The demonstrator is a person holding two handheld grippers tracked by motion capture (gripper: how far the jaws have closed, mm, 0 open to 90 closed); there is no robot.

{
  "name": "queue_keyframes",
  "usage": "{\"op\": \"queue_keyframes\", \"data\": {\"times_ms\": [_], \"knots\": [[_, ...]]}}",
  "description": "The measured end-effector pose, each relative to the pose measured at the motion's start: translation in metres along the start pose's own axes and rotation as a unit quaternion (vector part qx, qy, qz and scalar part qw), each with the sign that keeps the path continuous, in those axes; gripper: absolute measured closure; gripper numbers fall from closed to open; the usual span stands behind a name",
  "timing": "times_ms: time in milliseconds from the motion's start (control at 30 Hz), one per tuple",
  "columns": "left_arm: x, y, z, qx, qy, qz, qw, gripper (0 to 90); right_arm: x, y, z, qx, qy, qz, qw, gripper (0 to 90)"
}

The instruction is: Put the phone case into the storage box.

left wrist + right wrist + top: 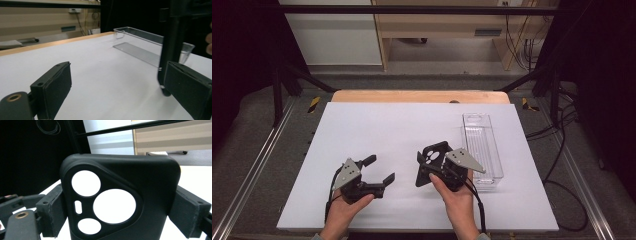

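A black phone case with a triangular camera cutout stands upright just above the white board, and my right gripper is shut on it. In the right gripper view the case sits squeezed across its width between the two pads, with the round cutouts facing the camera. My left gripper hovers low over the board's front left, open with nothing between its jaws. The left gripper view shows its pads far apart over bare board, with the case's dark edge upright to the right.
A clear plastic tray lies lengthwise on the right side of the white board, just beyond the right hand; it is also the clear tray in the left gripper view. Black frame bars and cables ring the table.
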State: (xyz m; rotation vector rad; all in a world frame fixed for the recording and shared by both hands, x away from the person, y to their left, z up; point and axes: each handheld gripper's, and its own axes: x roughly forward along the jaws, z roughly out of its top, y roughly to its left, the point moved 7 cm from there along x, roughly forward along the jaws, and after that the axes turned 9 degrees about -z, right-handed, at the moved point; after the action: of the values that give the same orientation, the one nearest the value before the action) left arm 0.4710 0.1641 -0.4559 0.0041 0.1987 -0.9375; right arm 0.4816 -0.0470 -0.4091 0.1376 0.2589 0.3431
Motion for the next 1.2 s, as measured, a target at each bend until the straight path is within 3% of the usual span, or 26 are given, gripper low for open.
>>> {"op": "queue_keyframes", "data": {"times_ms": [67, 167, 333, 467, 733, 967, 1200], "knots": [[-0.007, 0.007, 0.001, -0.002, -0.005, 0.009, 0.9999, 7.4, 0.0, -0.002, 0.001, 0.0, -0.001, -0.002, 1.0, 13.6], [-0.015, 0.017, 0.001, 0.002, -0.004, 0.025, 0.9997, 7.2, 0.0, -0.004, 0.005, 0.032, 0.007, 0.011, 0.9994, 13.6], [-0.031, 0.029, -0.003, -0.004, -0.002, 0.041, 0.9992, 7.2, 0.004, -0.01, 0.018, 0.021, -0.002, 0.0, 0.9998, 13.7], [-0.044, 0.033, -0.007, 0.001, -0.006, 0.043, 0.999, 5.5, 0.007, -0.017, 0.04, 0.02, -0.01, -0.009, 0.9997, 13.7], [-0.061, 0.046, -0.008, -0.01, -0.015, 0.076, 0.9969, 5.2, 0.019, -0.035, 0.091, 0.016, -0.008, -0.02, 0.9996, 13.7], [-0.072, 0.048, -0.01, -0.004, -0.017, 0.101, 0.9947, 5.2, 0.038, -0.066, 0.123, -0.008, 0.015, -0.055, 0.9983, 13.7], [-0.079, 0.051, -0.012, -0.014, -0.02, 0.112, 0.9934, 4.8, 0.055, -0.102, 0.143, -0.04, 0.0, -0.105, 0.9937, 13.7]]}}
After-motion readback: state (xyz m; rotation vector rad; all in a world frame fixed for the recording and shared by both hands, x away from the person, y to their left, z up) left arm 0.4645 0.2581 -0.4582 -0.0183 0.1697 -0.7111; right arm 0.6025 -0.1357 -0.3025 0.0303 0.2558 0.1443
